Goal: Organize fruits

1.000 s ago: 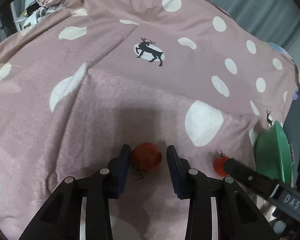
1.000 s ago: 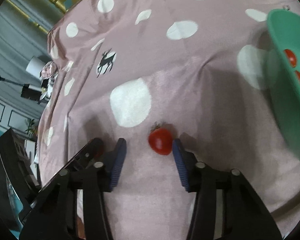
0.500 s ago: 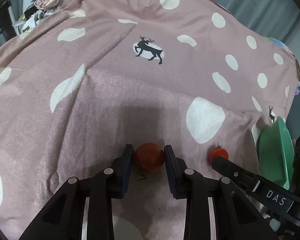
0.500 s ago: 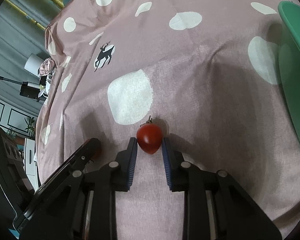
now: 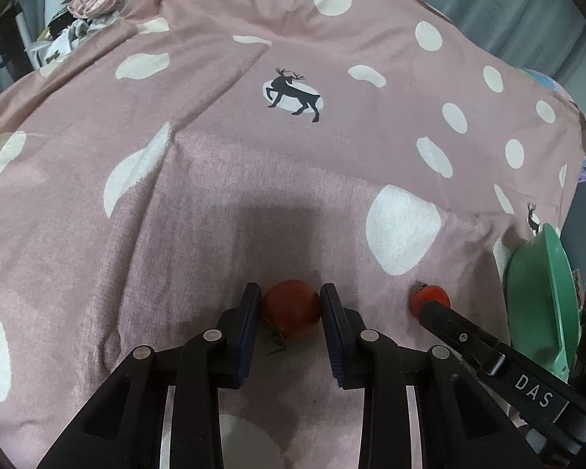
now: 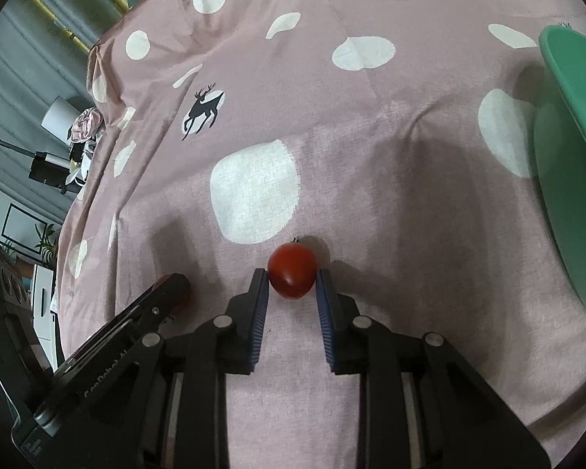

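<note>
The left gripper (image 5: pixel 290 306) and right gripper (image 6: pixel 292 279) each clamp a glossy red tomato between their fingers; "DAS" marks the right gripper.

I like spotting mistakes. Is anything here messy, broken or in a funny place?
Nothing looks broken or spilled. Two tomatoes sit on the spotted cloth rather than in the green bowl: the left gripper pinches one tomato, the right gripper pinches the other tomato. The cloth is wrinkled.
</note>
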The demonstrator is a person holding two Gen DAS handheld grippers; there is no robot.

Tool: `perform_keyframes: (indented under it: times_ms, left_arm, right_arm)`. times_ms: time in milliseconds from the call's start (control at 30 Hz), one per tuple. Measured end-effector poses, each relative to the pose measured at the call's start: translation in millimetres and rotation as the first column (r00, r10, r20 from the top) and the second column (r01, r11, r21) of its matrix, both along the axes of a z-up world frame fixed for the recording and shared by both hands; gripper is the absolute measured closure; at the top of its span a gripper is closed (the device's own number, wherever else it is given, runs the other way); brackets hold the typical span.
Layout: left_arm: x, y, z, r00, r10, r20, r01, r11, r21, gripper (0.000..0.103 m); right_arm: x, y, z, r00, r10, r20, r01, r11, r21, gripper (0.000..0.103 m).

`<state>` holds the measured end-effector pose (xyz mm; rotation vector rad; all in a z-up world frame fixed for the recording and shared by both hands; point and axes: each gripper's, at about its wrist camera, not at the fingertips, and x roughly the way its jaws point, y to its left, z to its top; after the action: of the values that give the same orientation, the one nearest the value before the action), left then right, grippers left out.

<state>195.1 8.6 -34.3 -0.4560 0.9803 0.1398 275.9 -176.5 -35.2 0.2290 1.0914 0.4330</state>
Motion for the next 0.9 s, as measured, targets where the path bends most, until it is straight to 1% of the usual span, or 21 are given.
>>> perform_keyframes:
  times_ms: [200,300,400,467,600,767,900]
  left_arm:
    - [-1.5,-5.5,6.5,1.0,-0.018,0.018,0.018,1.0,0.007,0.071]
    - [-3.6,-7.1,10.2,0.999,-0.022,0.029,0.022,1.0,-0.001,0.071]
    - [-8.6,-8.4,14.0,0.999,-0.023,0.029,0.023,1.0,0.019,0.071]
    - [-12.9,-9.1,17.2,0.999,-0.02,0.038,0.019,0.999,0.026,0.071]
    - [-24.2,-5.5,25.8,0.997,-0.006,0.076,0.007,1.0,-0.008,0.071]
    - [-28.7,-3.3,23.3,0.998,0.022,0.054,-0.022,1.0,-0.011,0.071]
    - [-29.8,-1.7,25.6,0.997,0.018,0.076,-0.014,0.999,-0.052,0.071]
  right_arm:
    - [-0.6,0.1,1.4,1.0,0.0,0.007,0.0,1.0,-0.006,0.078]
    - [-3.5,-1.0,4.7,1.0,0.0,0.019,0.0,1.0,-0.002,0.078]
    - [-8.7,-2.2,10.2,0.999,0.006,0.036,-0.006,1.0,-0.001,0.082]
    - [-12.6,-2.4,13.7,0.999,0.013,0.044,-0.013,1.0,0.004,0.082]
    - [-18.9,-1.4,17.1,0.998,0.03,0.057,-0.03,1.0,0.002,0.082]
    - [-21.9,-6.4,16.0,0.999,0.015,0.052,-0.014,1.0,-0.009,0.08]
    - [-22.6,-6.0,16.9,0.998,0.025,0.05,-0.026,0.999,0.021,0.079]
